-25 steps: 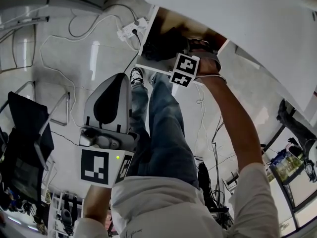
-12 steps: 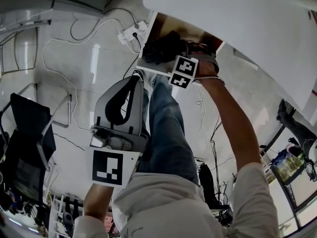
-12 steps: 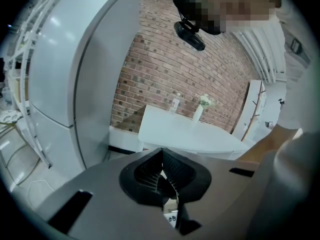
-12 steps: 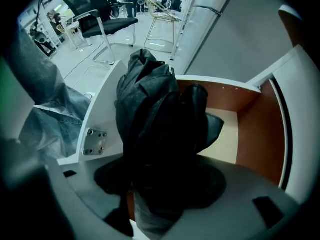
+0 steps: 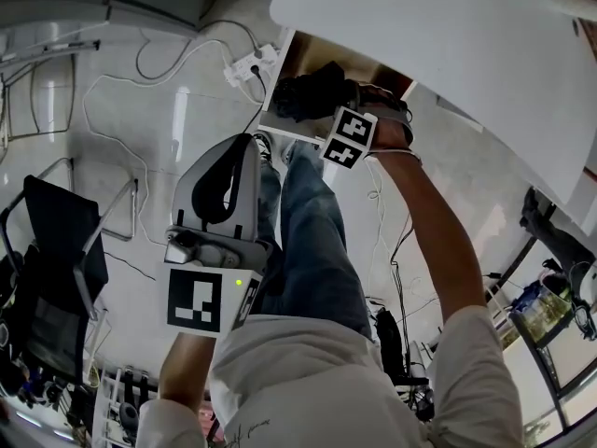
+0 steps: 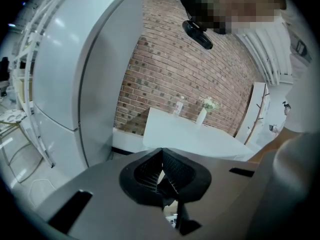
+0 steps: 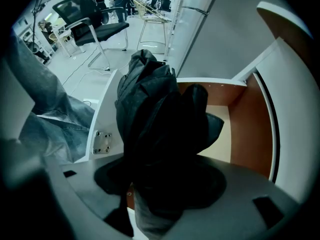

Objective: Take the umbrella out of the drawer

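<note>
A black folded umbrella (image 7: 155,114) stands between the jaws of my right gripper (image 7: 160,184), which is shut on it. In the head view the umbrella (image 5: 308,91) sits at the mouth of the open drawer (image 5: 280,124) under the white desk, with the right gripper (image 5: 338,105) just beside it. The drawer's wooden inside (image 7: 240,119) lies behind and below the umbrella. My left gripper (image 5: 241,147) hangs lower left of the drawer, away from it, jaws shut on nothing. In its own view the left gripper (image 6: 161,171) points up at a brick wall.
The white desk top (image 5: 448,45) overhangs the drawer. The person's jeans-clad legs (image 5: 312,241) are right below it. A power strip (image 5: 247,59) with cables lies on the floor, and a black office chair (image 5: 51,250) stands at the left. A tall white cabinet (image 6: 75,69) shows in the left gripper view.
The left gripper has risen and shifted a little toward the drawer. The umbrella shows slightly more at the drawer's mouth, and the right gripper has barely moved.
</note>
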A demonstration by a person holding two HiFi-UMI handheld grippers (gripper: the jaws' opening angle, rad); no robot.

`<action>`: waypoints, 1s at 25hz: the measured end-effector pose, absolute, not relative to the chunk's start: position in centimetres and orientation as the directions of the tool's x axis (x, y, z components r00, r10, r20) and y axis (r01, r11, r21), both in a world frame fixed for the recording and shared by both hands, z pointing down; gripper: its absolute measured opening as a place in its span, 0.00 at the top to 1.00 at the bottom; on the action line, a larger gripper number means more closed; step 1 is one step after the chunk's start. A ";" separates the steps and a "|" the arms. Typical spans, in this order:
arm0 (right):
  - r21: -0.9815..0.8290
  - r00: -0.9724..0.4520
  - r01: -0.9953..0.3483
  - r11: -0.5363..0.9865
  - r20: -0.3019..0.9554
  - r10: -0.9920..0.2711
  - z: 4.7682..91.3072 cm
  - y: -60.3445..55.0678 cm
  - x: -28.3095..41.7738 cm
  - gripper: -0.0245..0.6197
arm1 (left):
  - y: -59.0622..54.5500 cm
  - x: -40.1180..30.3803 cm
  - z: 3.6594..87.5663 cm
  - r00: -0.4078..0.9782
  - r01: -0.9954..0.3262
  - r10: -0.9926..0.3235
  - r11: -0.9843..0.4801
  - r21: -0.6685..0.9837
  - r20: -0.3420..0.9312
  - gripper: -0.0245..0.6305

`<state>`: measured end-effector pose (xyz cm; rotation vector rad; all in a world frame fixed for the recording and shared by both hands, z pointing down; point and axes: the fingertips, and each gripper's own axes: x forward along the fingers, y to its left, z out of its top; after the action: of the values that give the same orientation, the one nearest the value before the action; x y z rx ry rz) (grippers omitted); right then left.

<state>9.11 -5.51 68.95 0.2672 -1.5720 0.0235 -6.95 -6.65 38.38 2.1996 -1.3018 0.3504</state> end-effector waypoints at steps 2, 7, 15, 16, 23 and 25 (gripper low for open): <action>0.155 0.004 -0.191 0.969 0.988 -0.157 68.6 -5.4 9.1 0.53 | -6.8 -7.3 38.0 0.488 -0.871 -0.729 -0.367 0.327 0.480 0.93; 0.156 0.006 -0.196 0.968 0.988 -0.157 67.6 -5.1 8.8 0.53 | -6.6 -8.4 37.2 0.477 -0.876 -0.739 -0.356 0.326 0.476 0.93; 0.159 -0.008 -0.246 0.956 0.986 -0.166 65.6 -5.4 8.4 0.53 | -6.3 -9.2 36.2 0.466 -0.880 -0.747 -0.337 0.334 0.475 0.93; 0.160 -0.010 -0.253 0.954 0.986 -0.168 65.3 -5.3 8.3 0.53 | -6.3 -9.3 36.0 0.466 -0.880 -0.748 -0.336 0.335 0.473 0.93; 0.166 -0.028 -0.301 0.939 0.983 -0.182 63.1 -5.2 8.2 0.53 | -5.9 -9.3 34.9 0.469 -0.878 -0.746 -0.335 0.342 0.473 0.93; 0.165 -0.031 -0.312 0.936 0.982 -0.184 62.6 -5.0 8.2 0.53 | -5.8 -9.1 34.4 0.471 -0.876 -0.749 -0.333 0.350 0.466 0.93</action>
<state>8.17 -5.01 62.56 0.3892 -1.6123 0.1065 -9.14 -5.80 34.42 2.1633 -1.3427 0.2968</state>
